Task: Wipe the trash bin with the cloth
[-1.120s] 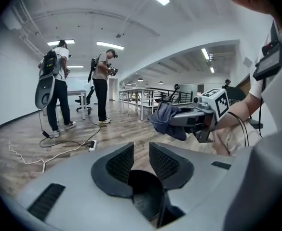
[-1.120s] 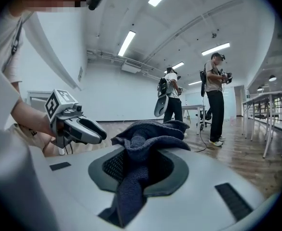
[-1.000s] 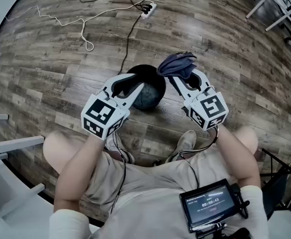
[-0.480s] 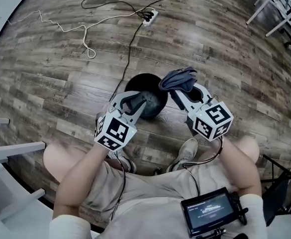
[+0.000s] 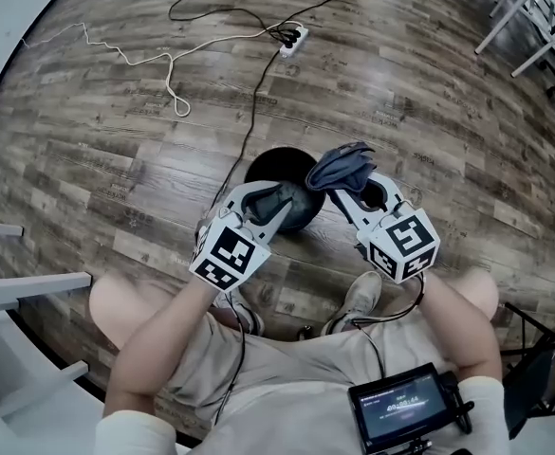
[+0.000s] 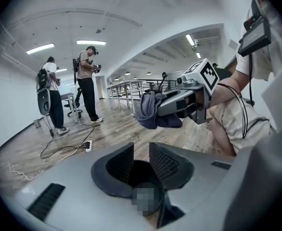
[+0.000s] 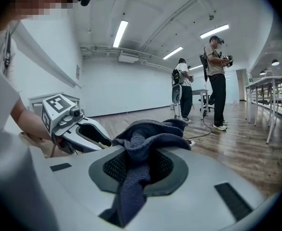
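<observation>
Bin (image 5: 275,156): black, round, upright on the wood floor (image 5: 116,150), with its open top facing up.

Left tool (image 5: 282,199): the jaws stand apart with a narrow gap, and the floor shows through the gap in the left gripper view. In the head view the tips lie over the bin's near-left rim. Contact with the rim cannot be confirmed.

Right tool (image 5: 353,180): the jaws are closed on the cloth (image 5: 342,164). The cloth is dark blue and bunched. Most of it is piled past the tips, and one tail hangs down between the pads. It sits over the bin's right rim.

The two tools face each other across the bin.

A power strip (image 5: 292,36) with cables lies on the floor beyond the bin. Two people (image 6: 87,85) stand in the background.
</observation>
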